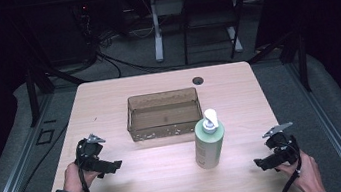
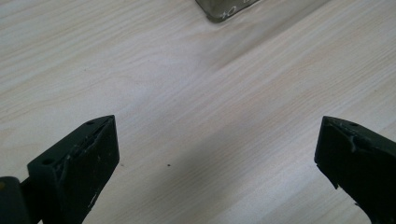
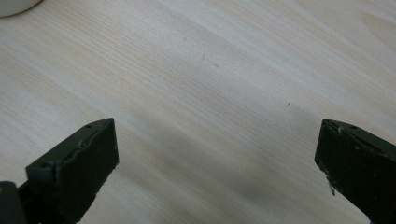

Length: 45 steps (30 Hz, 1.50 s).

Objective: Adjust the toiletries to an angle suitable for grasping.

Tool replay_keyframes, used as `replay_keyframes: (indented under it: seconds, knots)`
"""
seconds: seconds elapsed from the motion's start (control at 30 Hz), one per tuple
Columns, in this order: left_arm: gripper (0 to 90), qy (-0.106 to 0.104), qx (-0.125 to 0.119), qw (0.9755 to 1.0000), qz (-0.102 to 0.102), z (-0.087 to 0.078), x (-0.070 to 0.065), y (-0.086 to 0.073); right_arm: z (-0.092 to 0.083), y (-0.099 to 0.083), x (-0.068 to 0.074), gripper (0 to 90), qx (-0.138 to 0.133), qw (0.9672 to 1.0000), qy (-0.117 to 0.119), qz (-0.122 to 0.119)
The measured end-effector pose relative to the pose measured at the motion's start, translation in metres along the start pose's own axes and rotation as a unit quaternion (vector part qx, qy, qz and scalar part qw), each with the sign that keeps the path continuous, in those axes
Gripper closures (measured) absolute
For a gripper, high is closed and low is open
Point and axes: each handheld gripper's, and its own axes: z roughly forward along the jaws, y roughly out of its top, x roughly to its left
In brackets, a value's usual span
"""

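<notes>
Table [image 1: 108,99] | one bottle [image 1: 209,146] | one tray [image 1: 163,114] | both grippers' fingers spread, empty

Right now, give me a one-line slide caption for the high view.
Both grippers, left and right, open, flank a green pump bottle standing before a clear bin.

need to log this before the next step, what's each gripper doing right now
left gripper: open, nothing between its jaws, over bare table.
right gripper: open, holding nothing, clear of the pump bottle.
</notes>
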Motion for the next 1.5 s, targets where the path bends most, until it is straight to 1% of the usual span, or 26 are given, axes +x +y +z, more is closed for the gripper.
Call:
replay_keyframes:
  seconds: [0.07,0.13,0.17,0.3,0.4,0.53,0.7,0.77,0.87,0.93,1.1,1.17,1.23,1.3,1.37,1.43,1.5]
  knots:
    - [0.2,0.0,-0.001,1.0,-0.002,0.0,0.0,0.001,-0.002,0.0,0.001,0.0,-0.01,0.9999,0.007,0.005]
    - [0.2,0.001,-0.001,1.0,0.0,0.001,0.0,0.002,-0.004,0.0,0.003,0.0,-0.016,0.9998,0.013,0.003]
    - [0.2,0.0,-0.001,1.0,0.001,0.002,0.0,0.002,-0.004,0.0,0.004,0.0,-0.019,0.9998,0.011,-0.002]
    - [0.2,0.0,0.007,1.0,0.006,0.004,-0.002,0.003,-0.006,0.003,0.011,0.0,-0.03,0.9992,0.026,-0.007]
    - [0.2,-0.002,0.008,0.9999,0.008,0.004,-0.003,0.003,-0.008,0.007,0.017,0.0,-0.043,0.9983,0.036,-0.013]
    - [0.2,-0.004,0.006,1.0,0.007,0.004,-0.003,0.003,-0.013,0.015,0.028,0.0,-0.065,0.9961,0.054,-0.024]
    - [0.2,-0.005,0.007,0.9999,0.009,0.005,-0.004,0.004,-0.015,0.023,0.042,0.0,-0.082,0.993,0.068,-0.049]
    - [0.2,-0.005,0.006,0.9999,0.01,0.005,-0.004,0.004,-0.015,0.026,0.047,0.0,-0.089,0.9916,0.079,-0.049]
    - [0.2,-0.006,0.007,0.9999,0.01,0.005,-0.004,0.004,-0.015,0.029,0.052,0.0,-0.098,0.9899,0.087,-0.053]
    - [0.2,-0.005,0.007,0.9999,0.01,0.005,-0.004,0.004,-0.015,0.032,0.055,0.0,-0.105,0.9885,0.096,-0.051]
    - [0.2,-0.006,0.007,0.9999,0.01,0.005,-0.004,0.003,-0.016,0.04,0.064,1.4,-0.124,0.9848,0.109,-0.054]
    - [0.2,-0.005,0.008,0.9999,0.011,0.005,-0.004,0.003,-0.016,0.042,0.067,2.7,-0.132,0.9832,0.112,-0.059]
    - [0.2,-0.003,0.01,0.9999,0.01,0.005,-0.004,0.003,-0.016,0.045,0.069,4.4,-0.137,0.9822,0.113,-0.061]
    - [0.2,-0.003,0.01,0.9999,0.01,0.005,-0.004,0.002,-0.017,0.048,0.072,6.6,-0.145,0.9805,0.118,-0.059]
    - [0.2,-0.004,0.009,0.9999,0.009,0.004,-0.004,0.002,-0.017,0.05,0.075,8.4,-0.151,0.9793,0.117,-0.067]
    - [0.2,-0.005,0.009,0.9999,0.007,0.003,-0.004,0.001,-0.018,0.052,0.078,10.4,-0.158,0.9782,0.116,-0.069]
    - [0.2,-0.002,0.01,0.9999,0.008,0.003,-0.004,0.0,-0.018,0.054,0.079,10.9,-0.162,0.9775,0.119,-0.064]
